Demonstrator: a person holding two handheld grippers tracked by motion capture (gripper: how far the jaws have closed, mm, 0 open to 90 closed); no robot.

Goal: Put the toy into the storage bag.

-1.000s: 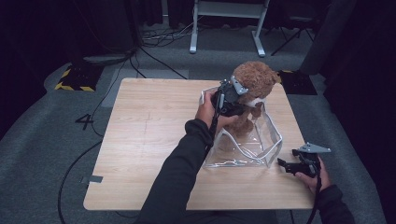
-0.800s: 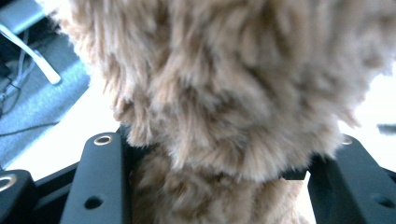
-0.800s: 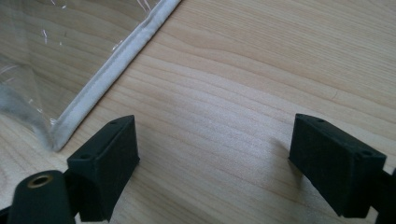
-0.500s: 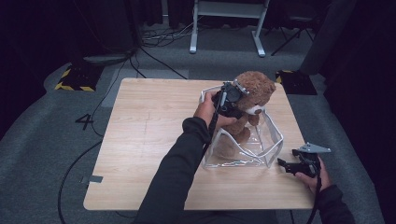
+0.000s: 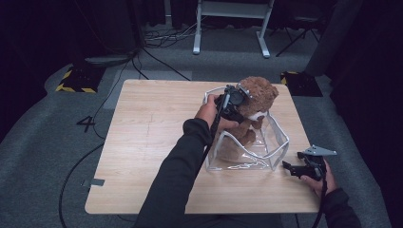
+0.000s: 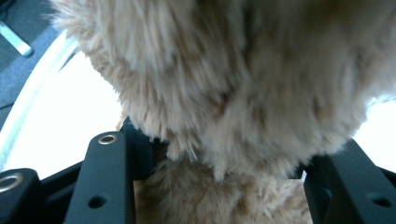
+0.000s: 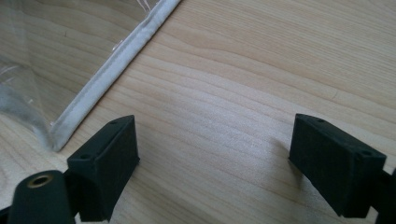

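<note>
A brown teddy bear stands upright in a clear plastic bag on the right half of the wooden table. My left gripper reaches in from the left at the bear's neck. In the left gripper view its black jaws press into the fur from both sides, and they have just been closing on it. My right gripper rests low at the table's right front, just outside the bag's near right corner. Its jaws stand wide apart over bare wood, with the bag's white seam to their left.
The bag's white-edged mouth stands open toward the back left. Beyond the table are a metal stand, floor cables and a black-and-yellow striped block. The table's right edge runs close to my right hand.
The bear and my left gripper have sunk slightly lower into the bag. The right gripper has not moved.
</note>
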